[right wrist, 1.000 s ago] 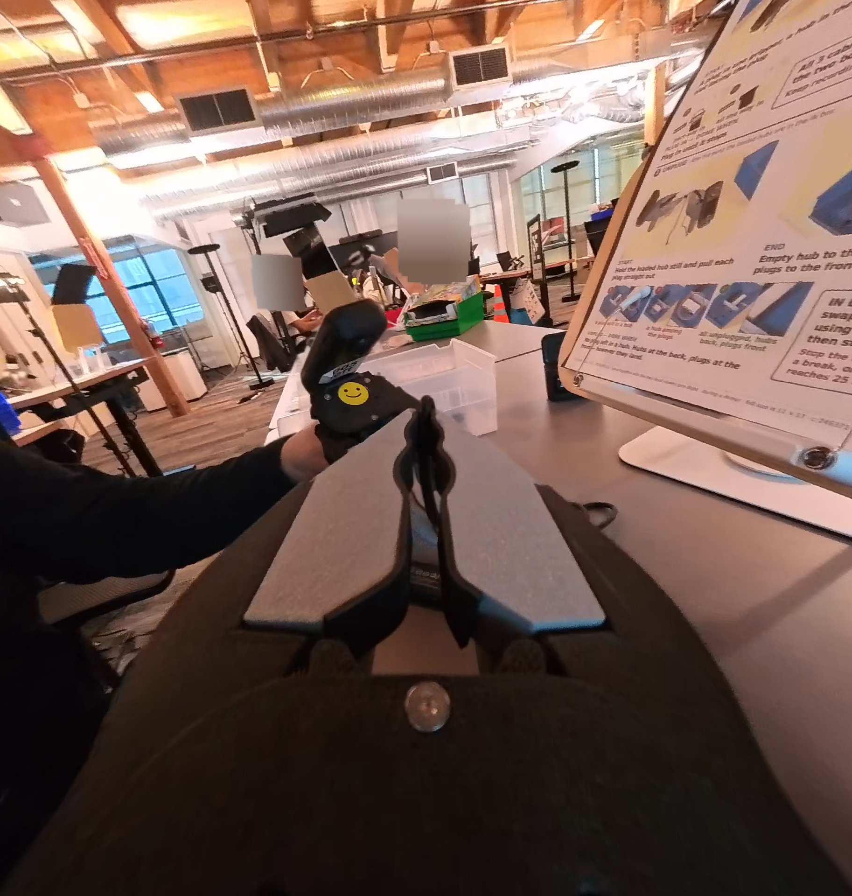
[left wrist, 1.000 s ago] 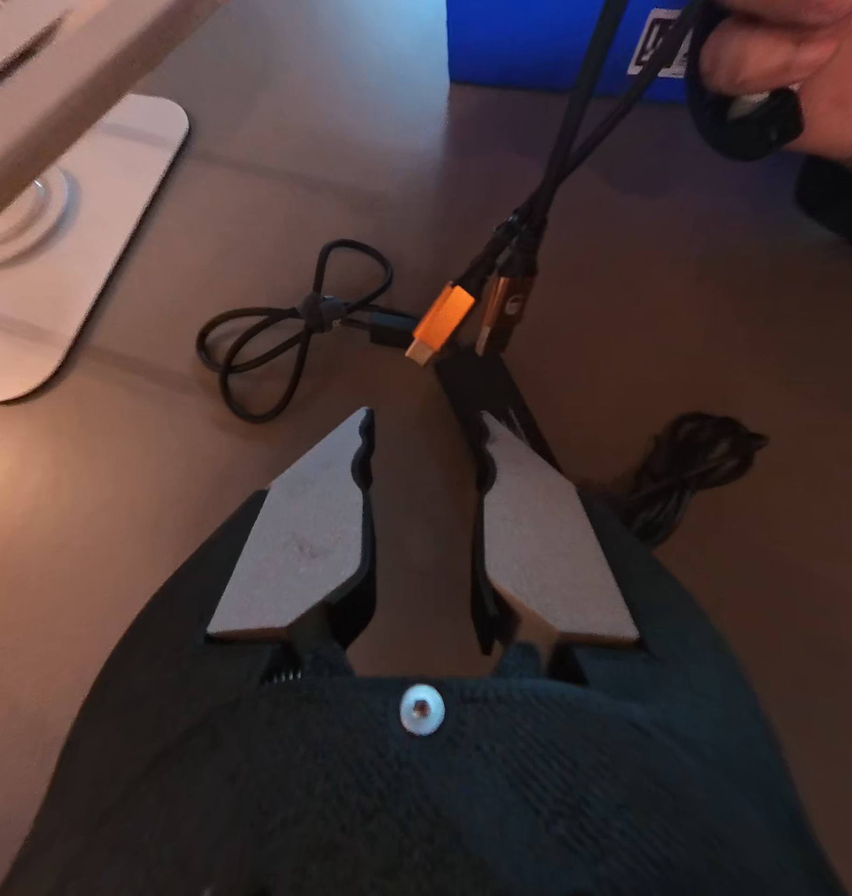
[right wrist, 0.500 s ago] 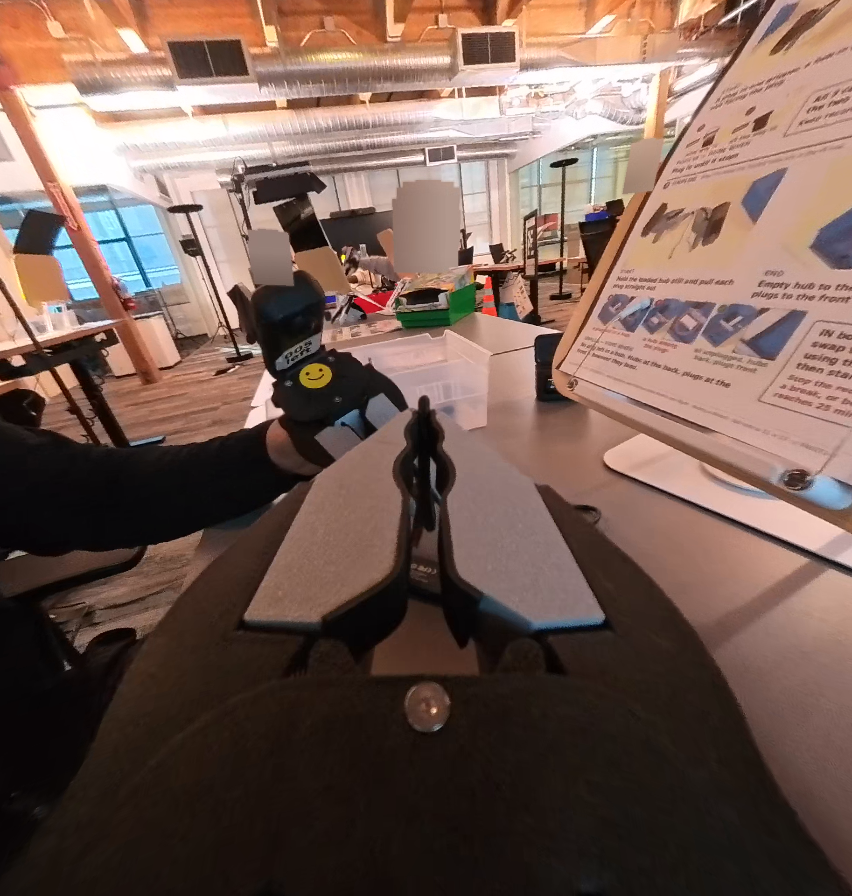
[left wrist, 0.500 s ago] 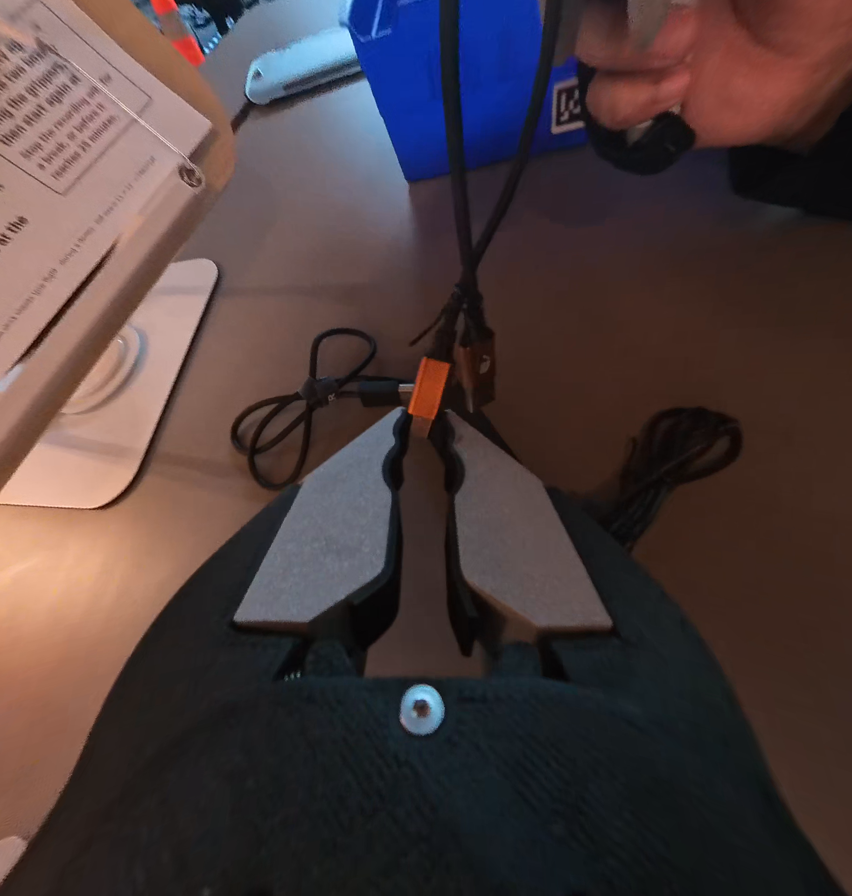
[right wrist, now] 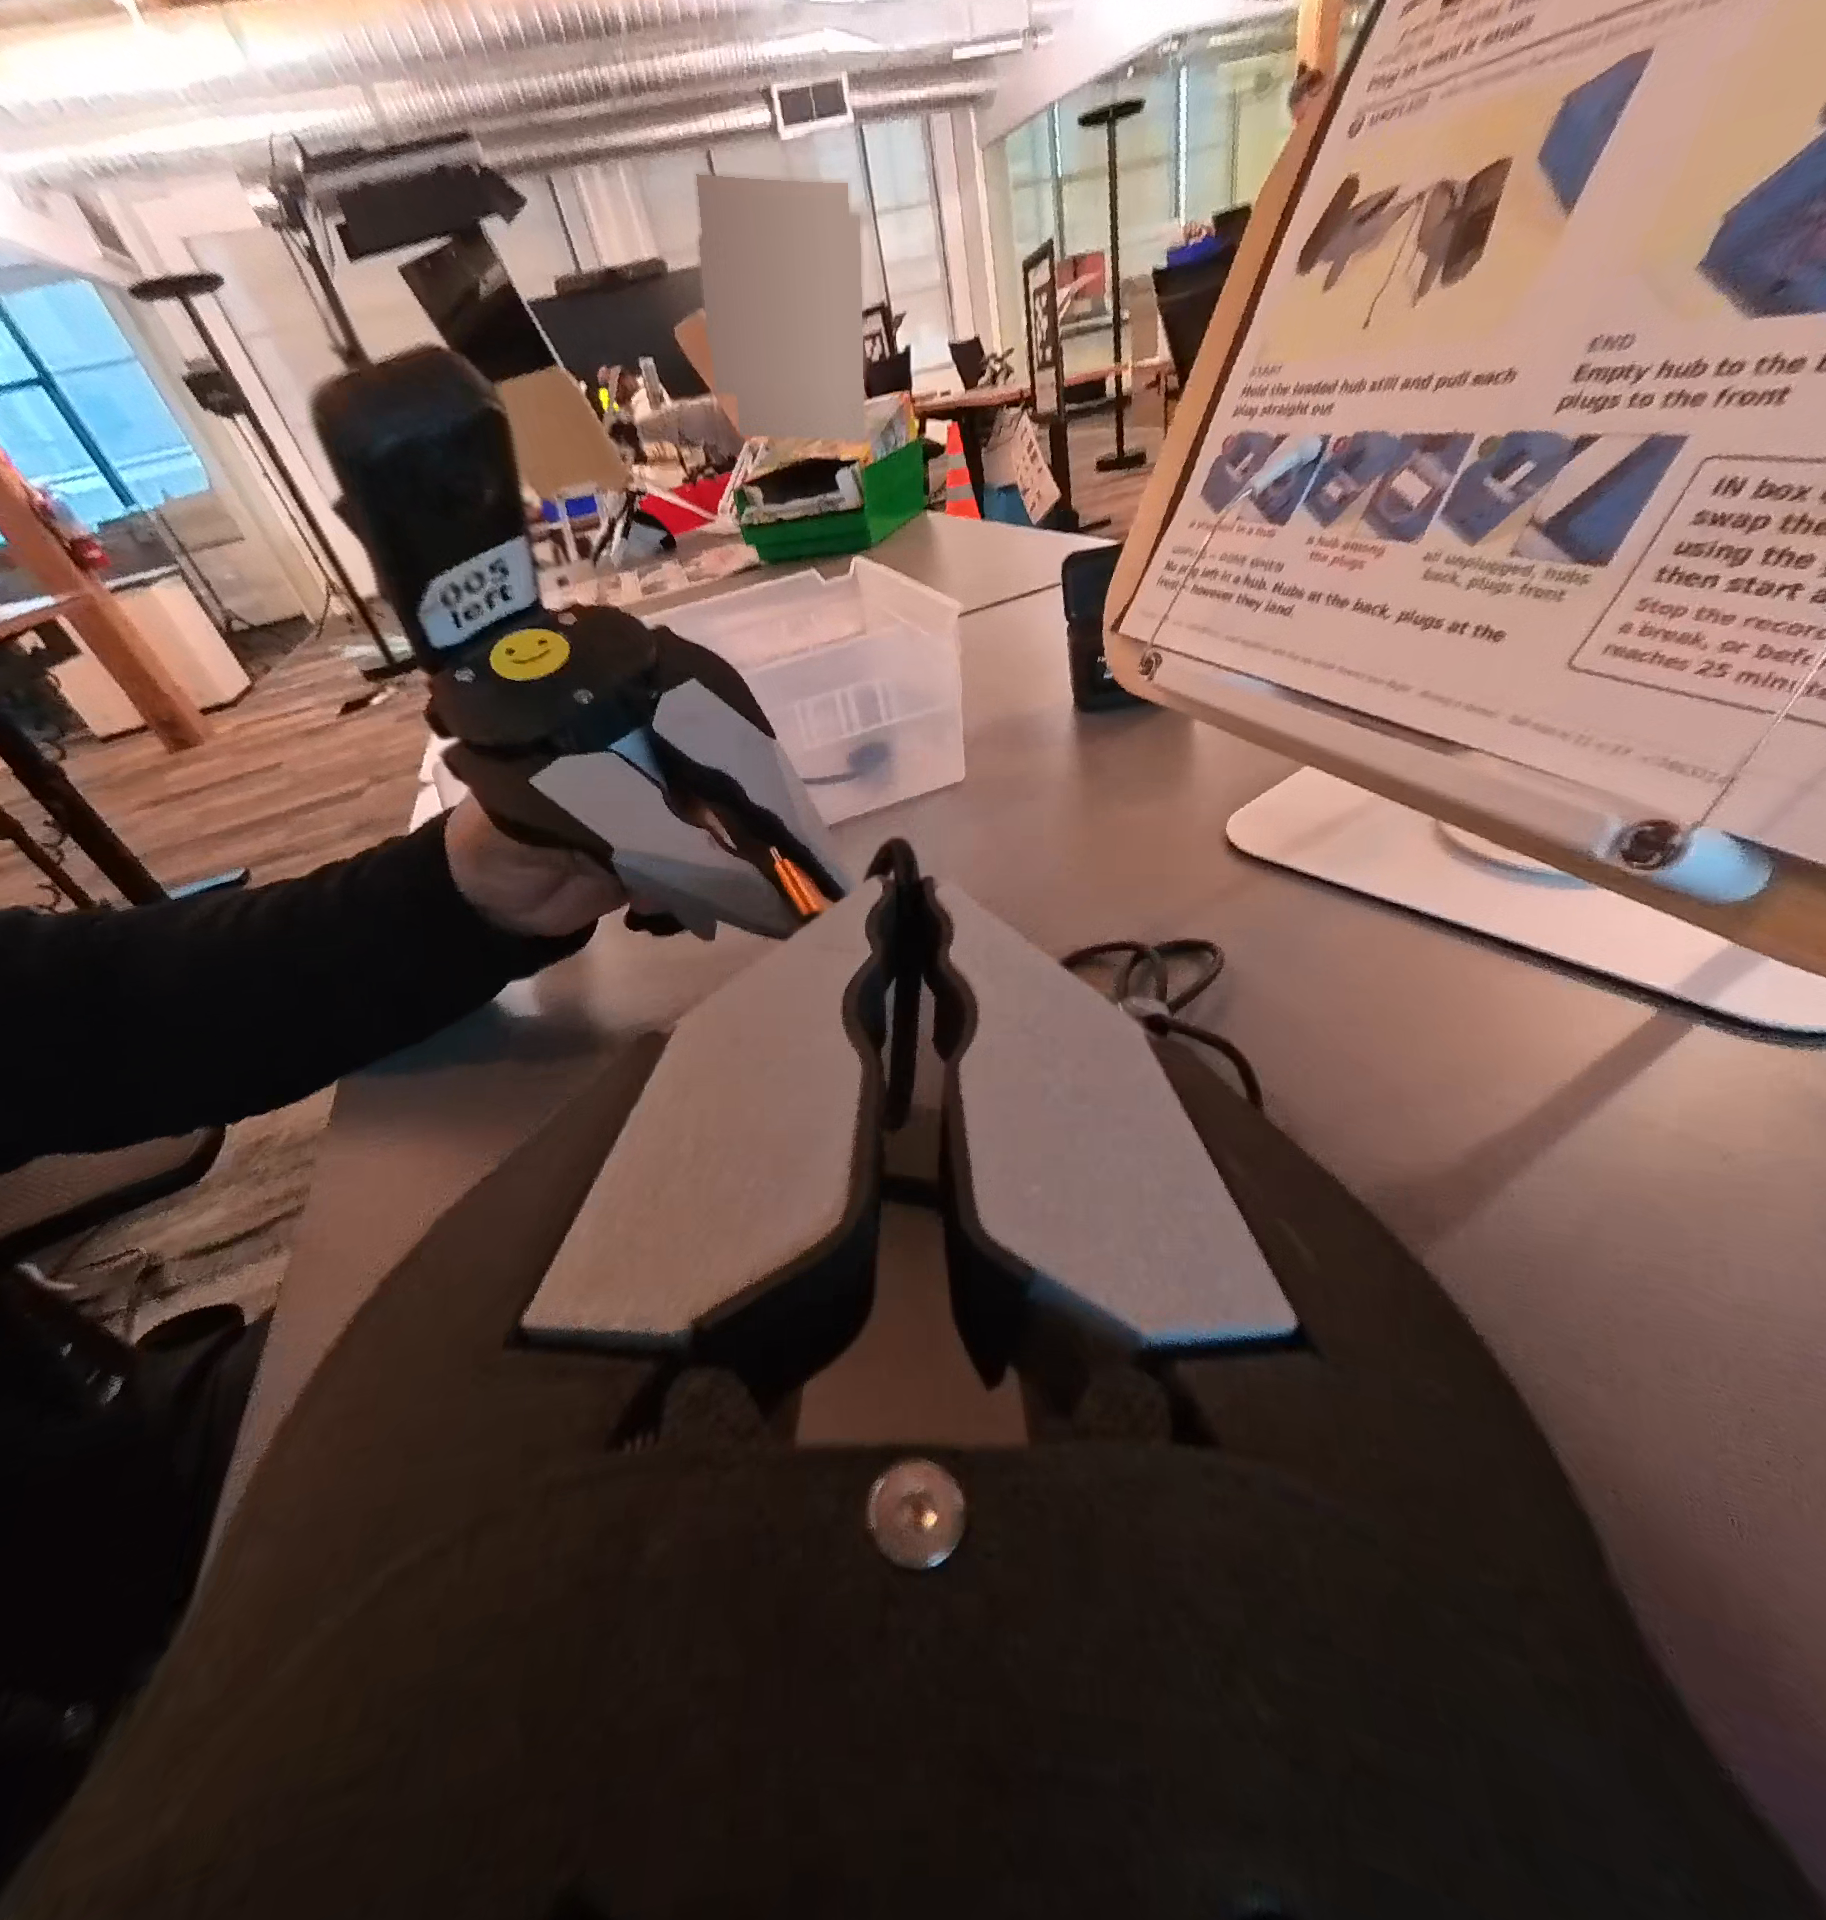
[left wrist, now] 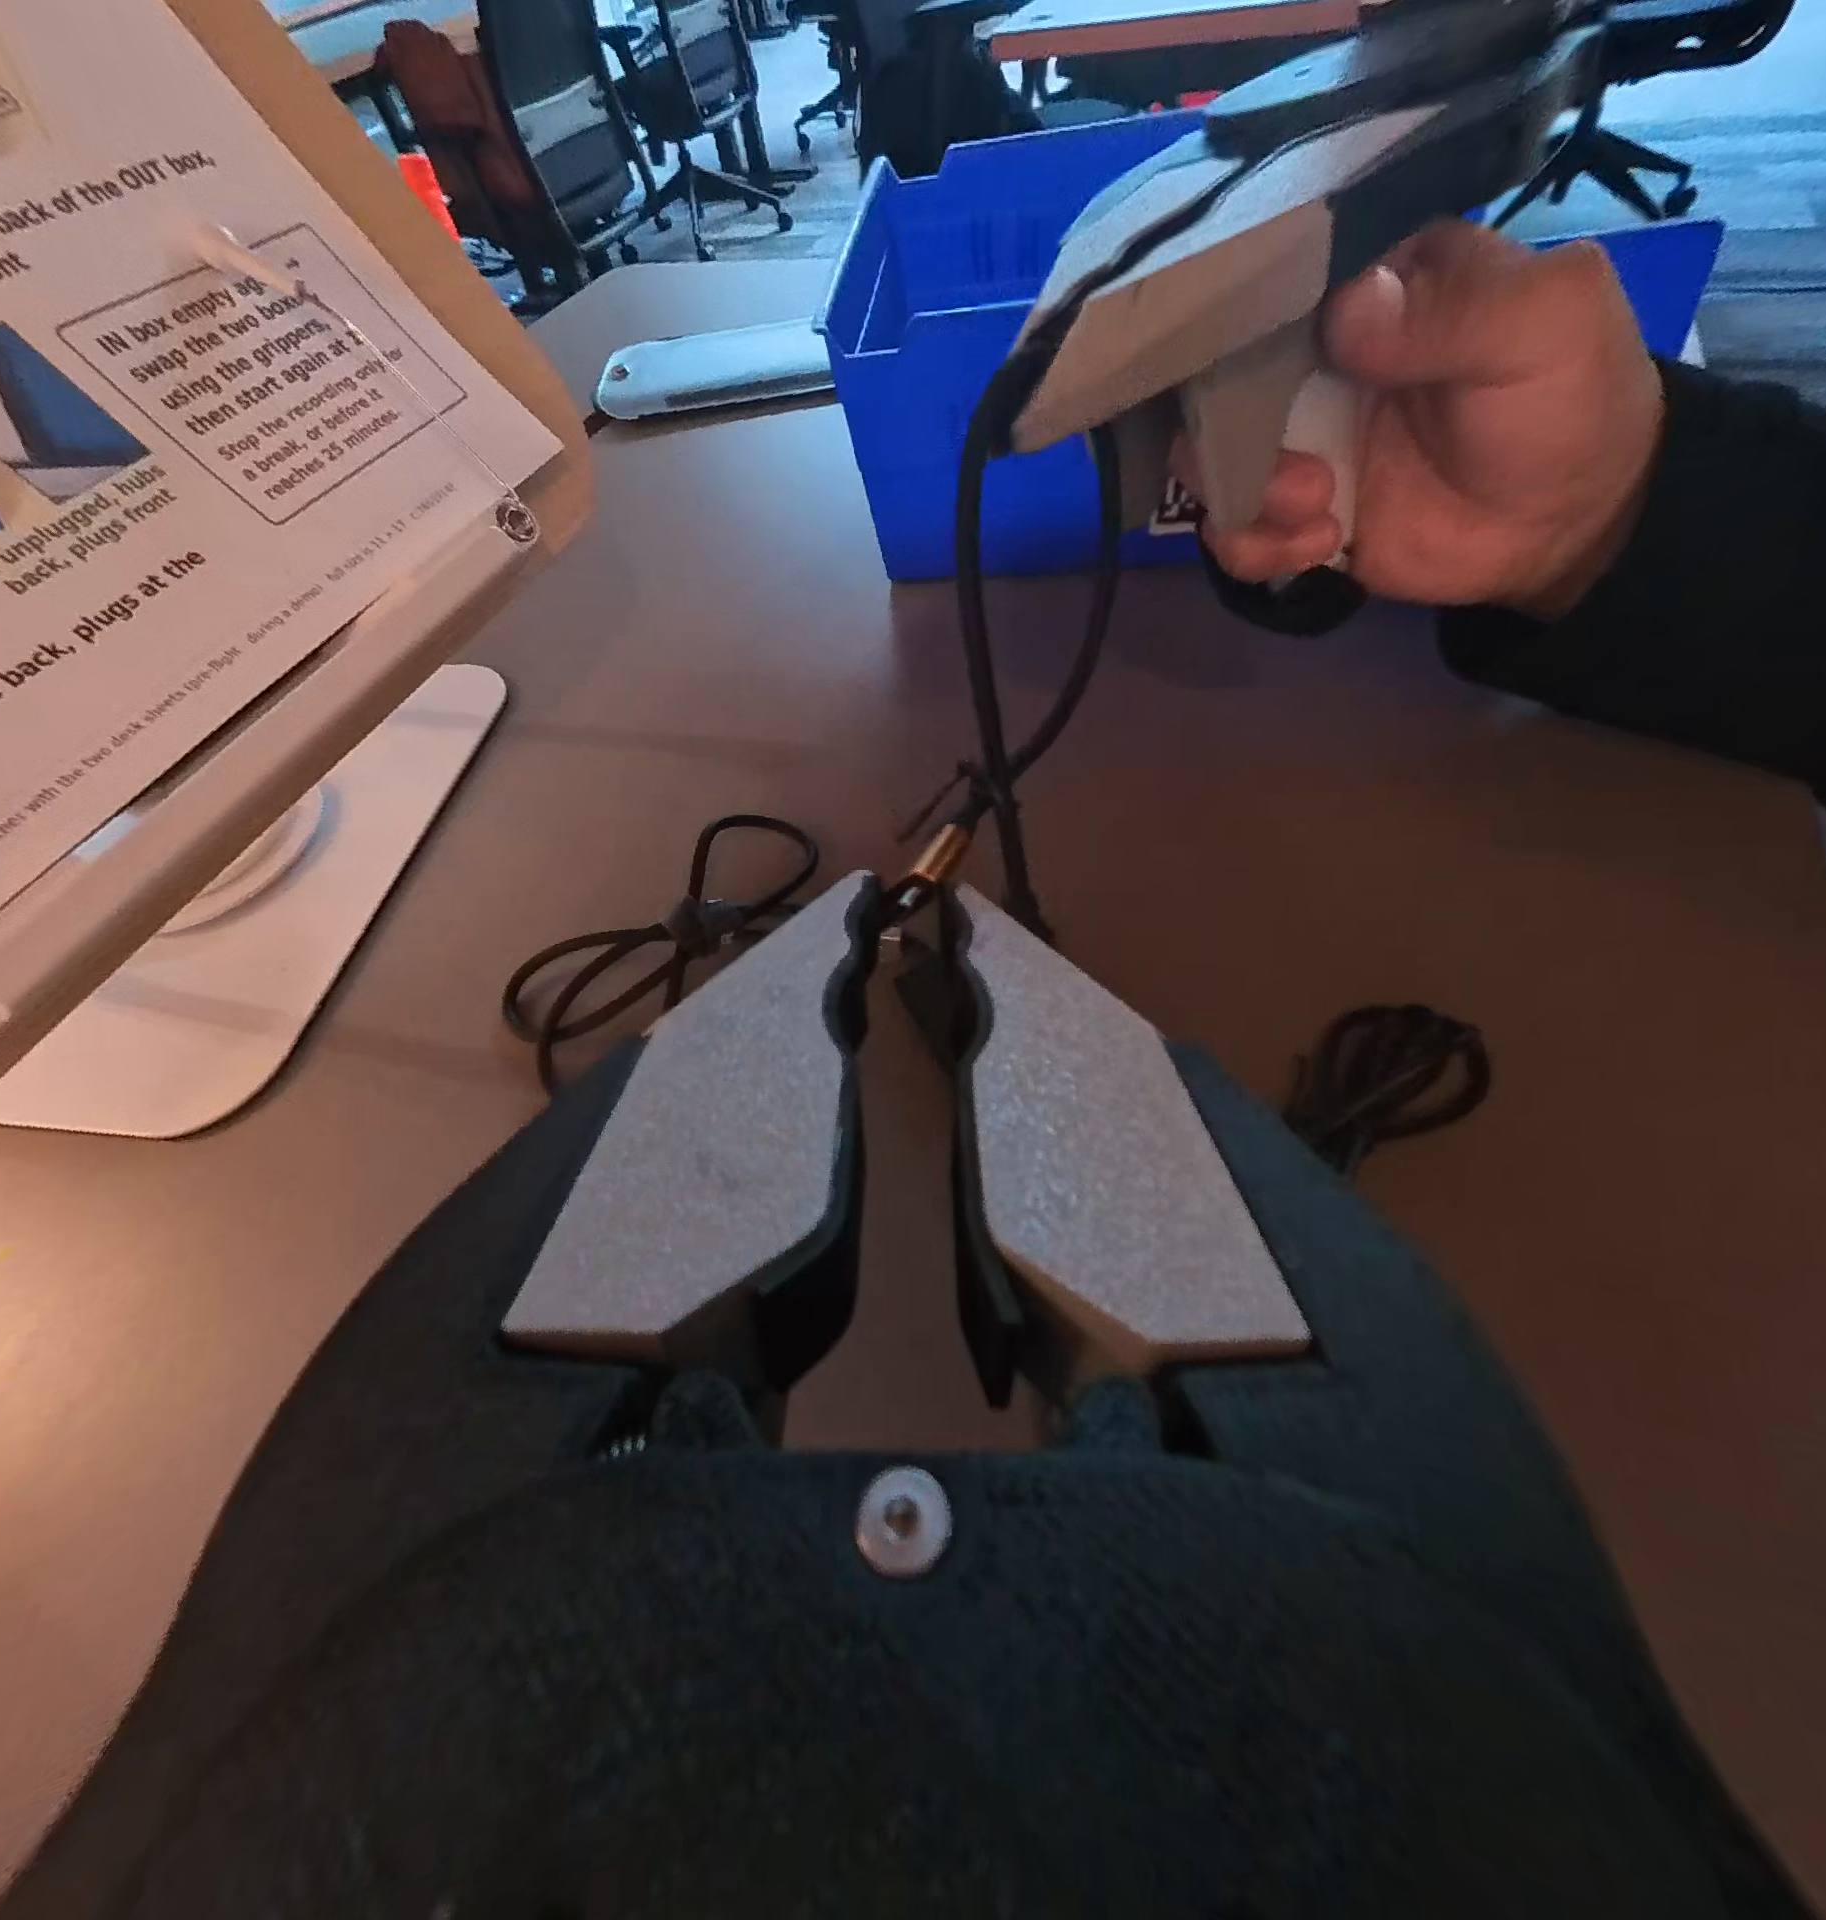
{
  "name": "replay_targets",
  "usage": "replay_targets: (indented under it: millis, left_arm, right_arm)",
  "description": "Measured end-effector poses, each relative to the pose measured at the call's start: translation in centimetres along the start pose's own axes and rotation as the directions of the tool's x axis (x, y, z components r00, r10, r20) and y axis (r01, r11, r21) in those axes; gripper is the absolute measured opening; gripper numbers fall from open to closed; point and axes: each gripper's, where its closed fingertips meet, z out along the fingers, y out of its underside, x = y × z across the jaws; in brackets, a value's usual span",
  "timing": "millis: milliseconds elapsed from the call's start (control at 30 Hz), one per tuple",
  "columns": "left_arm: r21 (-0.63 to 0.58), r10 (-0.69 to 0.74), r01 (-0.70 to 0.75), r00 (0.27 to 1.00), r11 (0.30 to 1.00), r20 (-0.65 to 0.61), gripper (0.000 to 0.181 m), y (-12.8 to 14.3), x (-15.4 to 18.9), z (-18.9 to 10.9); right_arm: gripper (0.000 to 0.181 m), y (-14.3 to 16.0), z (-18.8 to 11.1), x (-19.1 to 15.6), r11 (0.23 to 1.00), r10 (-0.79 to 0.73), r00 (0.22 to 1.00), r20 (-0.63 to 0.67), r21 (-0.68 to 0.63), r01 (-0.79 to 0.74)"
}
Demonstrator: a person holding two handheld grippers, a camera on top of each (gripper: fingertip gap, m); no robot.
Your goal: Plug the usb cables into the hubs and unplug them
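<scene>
— Brown and matte, the surface [left wrist: 1408, 935] in the left wrist view carries a sign stand [left wrist: 213, 468] at the left and a blue bin [left wrist: 950, 364] at the back. What is the left hand-held gripper [left wrist: 904, 914] doing?

— Its fingers are nearly together, clamped on an orange plug [left wrist: 935, 860] at the tips. Two black cables [left wrist: 992, 623] rise from that plug to the right hand-held gripper [left wrist: 1054, 312], held up high by a hand [left wrist: 1460, 436].

— Anything else lying about?

— A small coiled cable [left wrist: 660, 945] just left of the fingertips, and a black cable bundle [left wrist: 1392, 1081] to the right. Bare surface lies open on the near right; the stand's white base [left wrist: 265, 935] crowds the left.

— And the right wrist view?

— The right hand-held gripper [right wrist: 904, 904] is pinched shut on a loop of black cable [right wrist: 901, 997] running between its fingers. Beyond it the left hand-held gripper [right wrist: 784, 883] points at its tips, with the orange plug [right wrist: 793, 881] showing between its fingers.

— Room to move?

— The sign stand [right wrist: 1511, 416] stands close on the right, and a clear bin [right wrist: 867, 686] sits behind. The surface's left edge [right wrist: 369, 1091] drops off just beside the sleeve [right wrist: 213, 1008].
</scene>
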Motion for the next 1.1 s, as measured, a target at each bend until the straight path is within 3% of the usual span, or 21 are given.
replay_targets:
  millis: [167, 367, 500, 600, 667, 833, 1100]
  left_arm:
    - [0.010, 0.129, -0.130, 0.990, 0.992, 0.055, 0.007, -0.7, 0.5, -0.2]
    - [0.041, 0.082, -0.084, 0.995, 0.996, 0.055, 0.007, -1.2, 0.4, -0.4]
    - [-0.031, -0.053, 0.055, 0.996, 0.998, 0.070, 0.009, 0.7, -1.3, 0.2]
    - [-0.091, -0.106, 0.114, 0.991, 0.989, 0.084, 0.006, 2.2, -1.9, 0.6]
    - [-0.118, -0.133, 0.139, 0.989, 0.983, 0.058, 0.015, 2.6, -1.5, 0.9]
    - [-0.161, -0.119, 0.119, 0.993, 0.980, 0.012, 0.028, 3.2, -0.3, 1.9]
    - [-0.141, -0.097, 0.097, 0.995, 0.985, 0.001, 0.035, 2.6, 1.3, 3.3]
  right_arm:
    - [0.000, 1.1, 0.1, 1.2, 0.998, -0.014, 0.997, -0.073, -0.064, 0.009]
    - [0.000, 1.2, -0.1, 1.6, 0.998, 0.017, 0.997, -0.078, -0.061, -0.022]
    - [0.000, 0.2, -0.2, 0.9, 0.997, 0.074, 0.997, -0.014, 0.006, -0.074]
    - [0.000, -1.4, -1.2, 1.6, 0.991, 0.093, 0.995, -0.038, 0.103, -0.088]
    - [0.000, -2.2, -2.1, 2.1, 0.985, 0.095, 0.993, -0.064, 0.150, -0.084]
    - [0.000, -3.1, -2.5, 1.8, 0.980, 0.066, 0.995, -0.080, 0.195, -0.049]
    - [0.000, -3.7, -2.0, 0.7, 0.954, 0.152, 0.987, 0.046, 0.255, -0.158]
